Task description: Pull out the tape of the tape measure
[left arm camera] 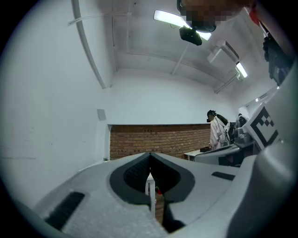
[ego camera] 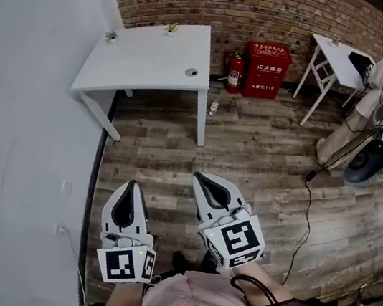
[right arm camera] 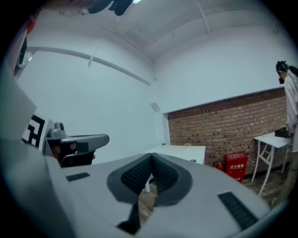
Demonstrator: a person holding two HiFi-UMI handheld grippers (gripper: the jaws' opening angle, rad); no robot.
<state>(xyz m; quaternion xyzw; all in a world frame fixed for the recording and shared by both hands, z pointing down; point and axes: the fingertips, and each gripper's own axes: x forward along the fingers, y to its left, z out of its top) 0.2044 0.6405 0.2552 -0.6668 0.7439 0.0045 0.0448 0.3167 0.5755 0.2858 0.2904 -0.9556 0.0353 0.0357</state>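
A small round grey object (ego camera: 191,72), too far off to identify as the tape measure, lies near the right edge of a white table (ego camera: 148,61) across the room. My left gripper (ego camera: 130,183) is held level over the wooden floor at the lower left, its jaws shut with nothing between them. Beside it, my right gripper (ego camera: 198,177) reaches slightly further forward, also shut and empty. In the left gripper view the closed left gripper (left arm camera: 150,154) points at the brick wall. In the right gripper view the closed right gripper (right arm camera: 151,155) points toward the white table (right arm camera: 179,151).
A small potted plant (ego camera: 171,28) stands at the table's far edge. A red fire extinguisher (ego camera: 235,72) and a red box (ego camera: 266,69) stand by the brick wall. A second white table (ego camera: 338,60), a person (ego camera: 376,92) and a floor cable (ego camera: 306,204) are at the right. A white wall (ego camera: 23,157) runs along the left.
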